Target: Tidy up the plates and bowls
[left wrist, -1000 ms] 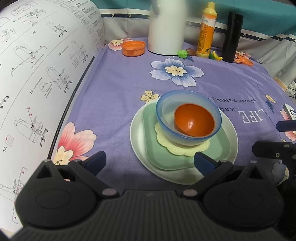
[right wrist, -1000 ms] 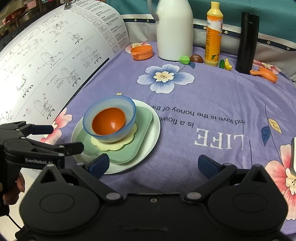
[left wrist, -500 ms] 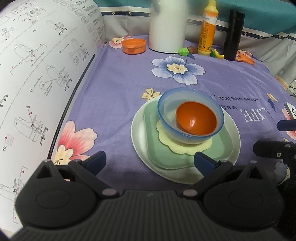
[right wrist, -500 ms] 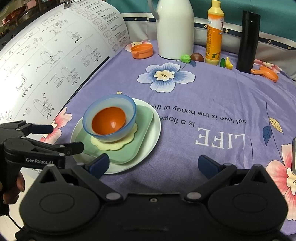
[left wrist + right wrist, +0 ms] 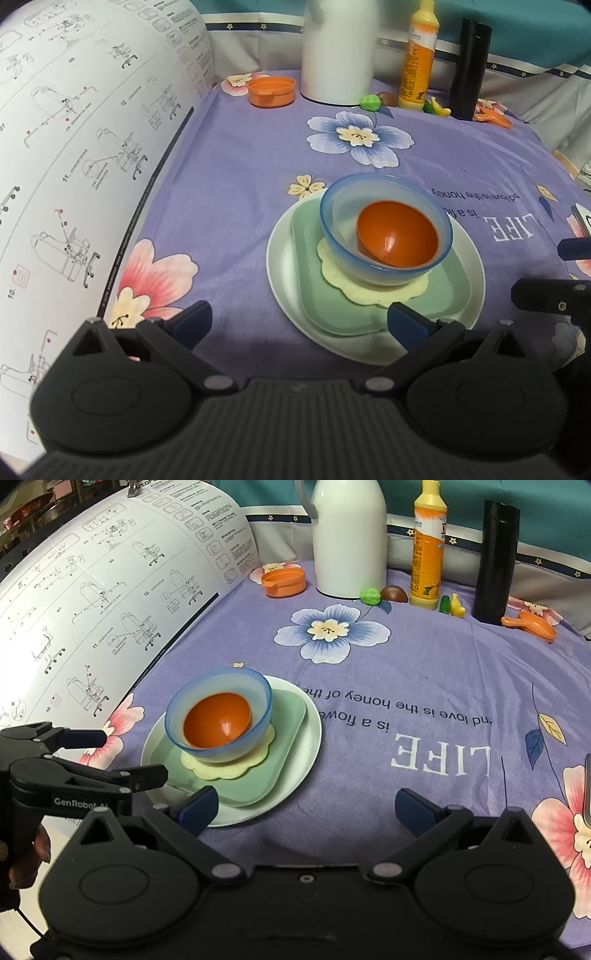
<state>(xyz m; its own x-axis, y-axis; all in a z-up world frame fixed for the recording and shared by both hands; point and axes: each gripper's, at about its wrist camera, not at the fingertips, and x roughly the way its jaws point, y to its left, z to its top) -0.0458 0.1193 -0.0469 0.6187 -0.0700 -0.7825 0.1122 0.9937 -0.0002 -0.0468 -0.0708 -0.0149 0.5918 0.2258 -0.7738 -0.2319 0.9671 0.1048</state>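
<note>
A stack sits on the purple flowered cloth: a pale round plate [image 5: 284, 266] [image 5: 310, 738] at the bottom, a green square plate [image 5: 306, 236] [image 5: 288, 716] on it, a yellow scalloped dish [image 5: 369, 291] [image 5: 229, 770], a blue translucent bowl [image 5: 340, 229] [image 5: 221, 686], and an orange bowl [image 5: 397, 238] [image 5: 218, 720] inside it. My left gripper [image 5: 299, 321] is open and empty just in front of the stack. My right gripper [image 5: 306, 806] is open and empty, to the right of the stack.
A large white instruction sheet [image 5: 74, 147] curls up along the left. At the back stand an orange lid [image 5: 271, 90], a white jug [image 5: 338, 48], a yellow bottle [image 5: 417, 59], a black flask [image 5: 471, 70], small toys [image 5: 371, 596] and an orange scoop [image 5: 532, 626].
Both grippers have drawn slightly back from the stack; the view has shifted a little. Nothing was taken hold of or let go.
</note>
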